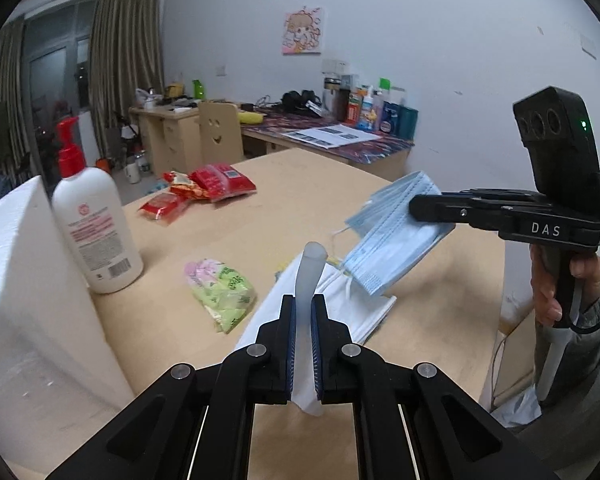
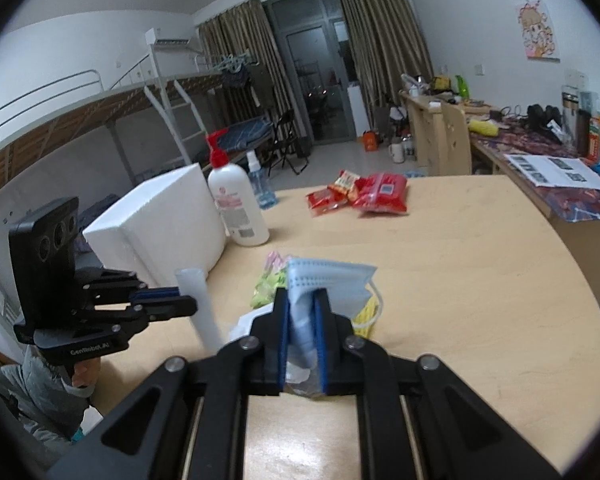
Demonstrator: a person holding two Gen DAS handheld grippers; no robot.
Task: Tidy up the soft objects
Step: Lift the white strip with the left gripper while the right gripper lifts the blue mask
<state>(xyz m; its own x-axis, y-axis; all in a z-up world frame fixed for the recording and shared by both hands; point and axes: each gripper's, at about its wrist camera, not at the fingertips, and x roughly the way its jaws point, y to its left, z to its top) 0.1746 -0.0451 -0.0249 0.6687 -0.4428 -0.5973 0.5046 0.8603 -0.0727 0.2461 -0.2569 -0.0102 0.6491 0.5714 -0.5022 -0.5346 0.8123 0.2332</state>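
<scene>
A stack of blue face masks (image 1: pixel 384 240) hangs above the wooden table (image 1: pixel 440 320), with my right gripper (image 1: pixel 416 208) shut on its upper edge. In the right wrist view the same blue masks (image 2: pixel 332 280) sit pinched in my right gripper (image 2: pixel 302 298). My left gripper (image 1: pixel 303 306) is shut on a translucent white plastic strip (image 1: pixel 310 272) that stands up between its pads; it looks like a bag's edge. From the right wrist view, the left gripper (image 2: pixel 188 300) is off to the left with the strip (image 2: pixel 198 300) in it. White masks (image 1: pixel 352 312) lie on the table below.
A green and pink soft pack (image 1: pixel 220 292) lies left of the white masks. A white lotion bottle (image 1: pixel 96 224) with a red pump and a white foam box (image 1: pixel 28 280) stand at the left. Red snack packs (image 1: pixel 208 186) lie farther back. A person's hand (image 1: pixel 548 296) holds the right gripper.
</scene>
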